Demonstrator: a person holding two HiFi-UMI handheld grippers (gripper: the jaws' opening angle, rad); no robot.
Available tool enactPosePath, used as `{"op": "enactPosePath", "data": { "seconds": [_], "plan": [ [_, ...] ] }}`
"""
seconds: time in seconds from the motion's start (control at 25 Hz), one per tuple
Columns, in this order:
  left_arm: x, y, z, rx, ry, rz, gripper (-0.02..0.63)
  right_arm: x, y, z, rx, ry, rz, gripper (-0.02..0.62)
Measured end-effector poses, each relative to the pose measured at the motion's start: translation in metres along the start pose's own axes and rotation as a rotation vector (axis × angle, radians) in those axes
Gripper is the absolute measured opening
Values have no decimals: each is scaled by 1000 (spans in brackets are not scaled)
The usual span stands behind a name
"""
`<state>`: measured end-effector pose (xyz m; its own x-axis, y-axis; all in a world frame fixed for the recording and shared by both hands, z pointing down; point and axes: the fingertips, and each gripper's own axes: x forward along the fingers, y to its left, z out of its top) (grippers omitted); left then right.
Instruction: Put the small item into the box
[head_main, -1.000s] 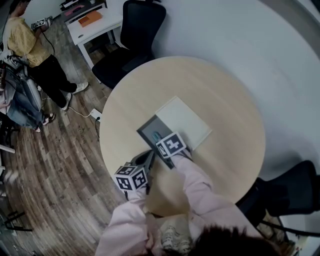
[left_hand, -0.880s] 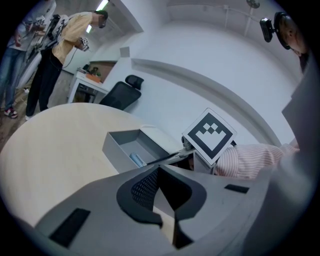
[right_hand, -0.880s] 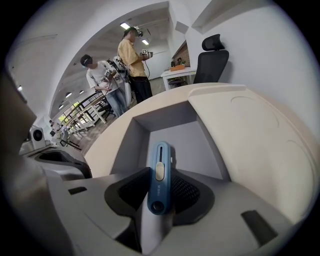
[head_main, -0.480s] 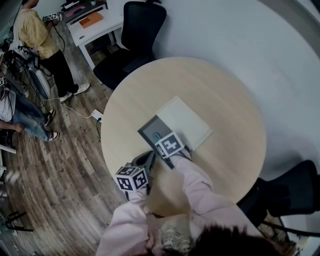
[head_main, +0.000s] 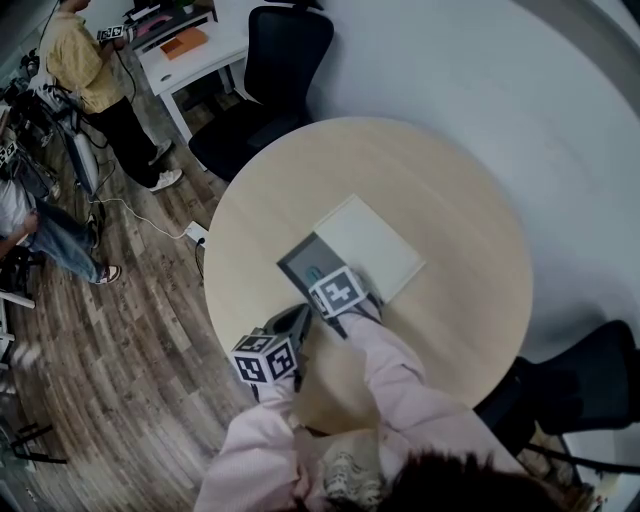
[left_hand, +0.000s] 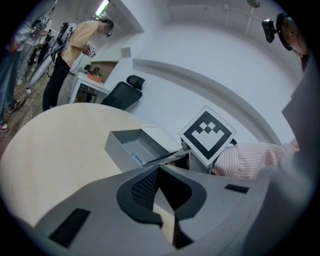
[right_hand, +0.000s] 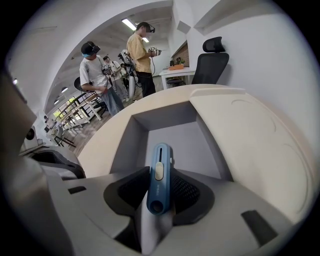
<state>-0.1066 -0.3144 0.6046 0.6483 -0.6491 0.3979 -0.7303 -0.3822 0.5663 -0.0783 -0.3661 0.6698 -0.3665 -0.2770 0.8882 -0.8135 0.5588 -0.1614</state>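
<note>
Right gripper (head_main: 325, 283) hangs over the open grey box (head_main: 297, 262), pointing steeply down into it. Its jaws have just been opening and now stand wide. The blue box cutter (right_hand: 159, 180) sits in the gap between them. There's daylight between the cutter and the right pad (right_hand: 189, 194). It lies close against the left pad, but I can't tell whether they touch. I read that as released, not clamped.

Cutter look:
- slim blue body with rounded ends
- pale slider on a long slot down the top face
- round hole at the end nearest the camera
- no blade visible

Its far end points over the grey floor of the box, inside the walls. Can't tell whether the tip touches the floor. In the head view only a small teal sliver of it shows, just ahead of the right gripper's marker cube.

Left gripper (head_main: 298, 317) is at the near-left corner of the box, tilted slightly down. Jaws are closed tip to tip with nothing between them. It's just beside the box; can't tell if there's contact.

The box is rectangular, shallow and otherwise bare inside. The white lid (head_main: 368, 245) lies flat on the round table (head_main: 440, 190), right up against the box's far long side.

Background: an office chair (head_main: 270, 70) stands at the table's far edge, and a person in a yellow shirt (head_main: 85, 65) stands on the wood floor, well apart from the table.
</note>
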Motion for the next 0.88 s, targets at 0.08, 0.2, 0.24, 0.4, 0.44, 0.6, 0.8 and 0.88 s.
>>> {"op": "enactPosePath", "data": {
  "seconds": [0.08, 0.2, 0.24, 0.4, 0.44, 0.6, 0.8, 0.88],
  "plan": [
    [-1, -1, 0, 0, -2, -2, 11, -2, -6, -2, -2, 8, -34, 149],
    [-2, -1, 0, -1, -3, -3, 11, -4, -13, 0, -15, 0, -69, 156],
    [-2, -1, -1, 0, -2, -2, 11, -5, -17, -1, -19, 3, -86, 155],
    [-1, -1, -2, 1, -3, -1, 11, -3, -2, -2, 3, -5, -15, 155],
    [-2, -2, -2, 1, -3, 0, 11, -1, 11, -1, 18, -16, 48, 155],
    [-5, -1, 1, 3, -8, 4, 11, -8, 16, 3, 5, -54, 66, 150],
    [-9, -1, 4, 3, -19, 5, 11, -20, 10, 4, -32, -123, 36, 127],
    [-9, -2, 4, 7, -20, 4, 11, -25, 2, 8, -45, -172, 7, 111]
  ]
}}
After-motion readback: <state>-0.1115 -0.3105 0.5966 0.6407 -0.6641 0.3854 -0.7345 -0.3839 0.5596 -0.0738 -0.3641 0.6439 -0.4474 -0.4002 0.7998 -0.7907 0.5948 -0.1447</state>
